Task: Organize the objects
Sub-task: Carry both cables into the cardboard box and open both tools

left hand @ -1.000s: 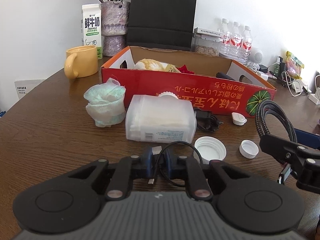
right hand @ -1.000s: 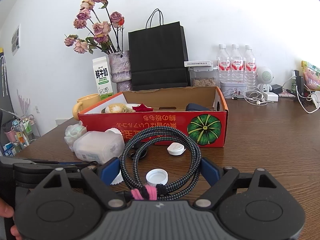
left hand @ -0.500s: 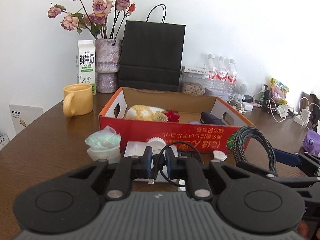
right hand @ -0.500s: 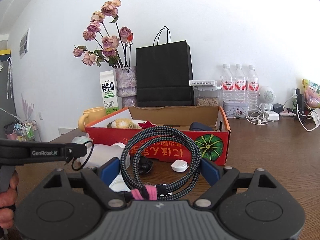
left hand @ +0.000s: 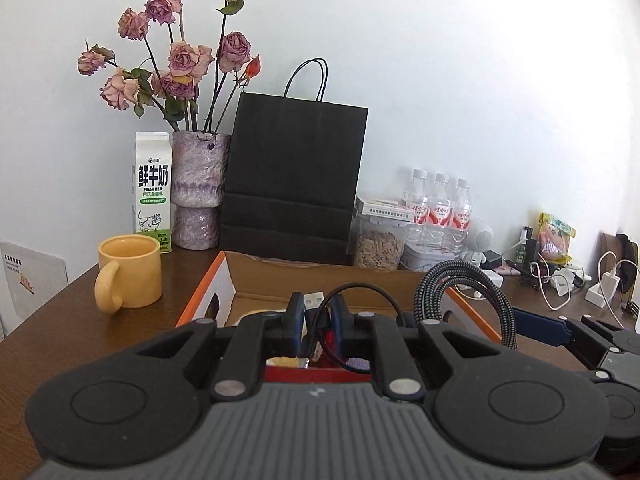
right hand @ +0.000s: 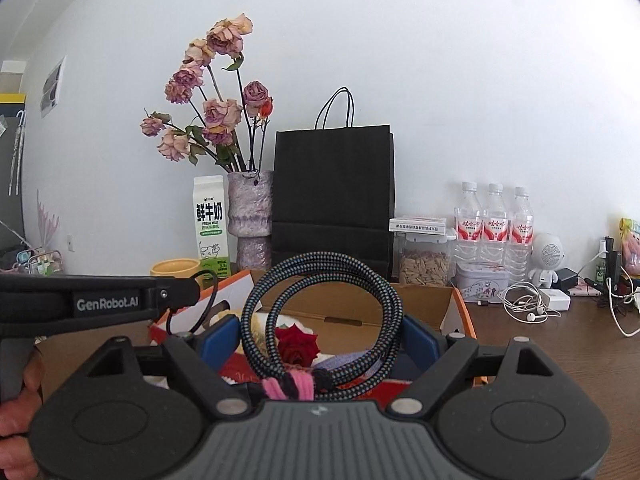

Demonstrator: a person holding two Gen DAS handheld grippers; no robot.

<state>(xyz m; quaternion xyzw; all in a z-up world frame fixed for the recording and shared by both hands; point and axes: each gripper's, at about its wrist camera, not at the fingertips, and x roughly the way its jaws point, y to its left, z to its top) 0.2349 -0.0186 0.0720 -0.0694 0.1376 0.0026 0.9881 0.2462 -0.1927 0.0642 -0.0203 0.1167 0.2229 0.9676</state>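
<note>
Carry step: left tool [left hand: 316,322] clenched on thin black cable [left hand: 352,292], right tool [right hand: 320,344] grasping braided cable coil [right hand: 324,312], both above cardboard box [right hand: 460,312] at bench middle; next, lower and release inside.

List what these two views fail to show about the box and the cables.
- Box floor and front wall: both views, hidden behind the tools' bodies.
- Thin black cable, lower end: left view, behind left tool.
- Braided cable, plugs: right view, not visible between the fingers of the right tool.
</note>
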